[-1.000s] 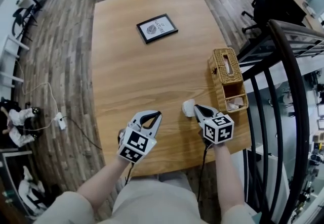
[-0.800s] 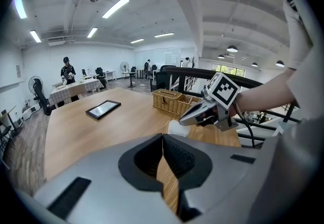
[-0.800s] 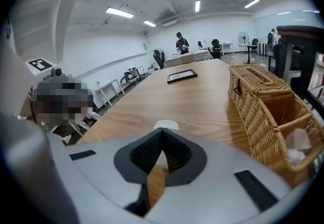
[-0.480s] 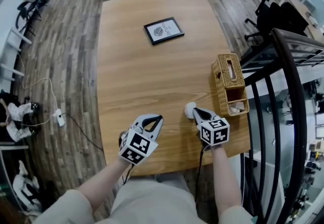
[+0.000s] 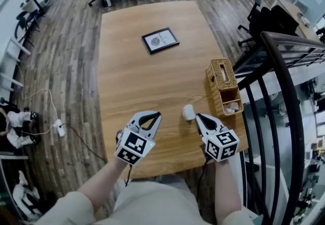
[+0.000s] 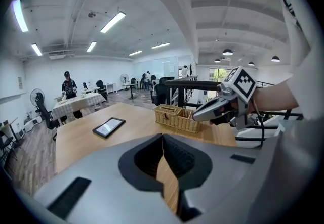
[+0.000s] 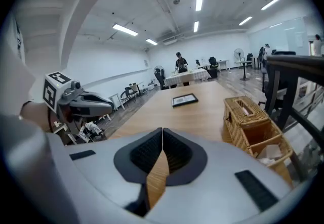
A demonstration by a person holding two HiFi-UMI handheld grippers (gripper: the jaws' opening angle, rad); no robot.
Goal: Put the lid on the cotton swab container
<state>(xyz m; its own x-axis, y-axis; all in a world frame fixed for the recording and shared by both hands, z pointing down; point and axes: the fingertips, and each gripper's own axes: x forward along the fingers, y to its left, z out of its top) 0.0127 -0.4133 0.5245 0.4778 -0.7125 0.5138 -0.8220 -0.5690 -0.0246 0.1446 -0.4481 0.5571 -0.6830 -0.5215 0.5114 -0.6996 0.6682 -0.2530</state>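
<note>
Both my tools hang over the near end of the table (image 5: 152,76). My left gripper (image 5: 156,116) has its jaws pressed together on nothing; its own view shows only wood grain through the notch behind the tips. My right gripper (image 5: 199,117) is the same, closed and empty.

What matters is the small white container (image 5: 188,112). It sits on the wood just ahead of my right gripper's tips and a little to their left, close but not touching. From my left gripper it lies well off to the right, so the right one is plainly nearer. I take it for the cotton swab container. It is too small for me to tell whether a lid is already on it, and I can't pick out a separate lid anywhere. It looks round from above, so I see no long axis to line up with.

Further ahead and to the right of my right gripper stands the wicker basket (image 5: 223,79), with something pale in its nearer compartment. Far ahead lies the picture frame (image 5: 160,40).

My judgement is that the right jaws must open before anything else and swing slightly left.
</note>
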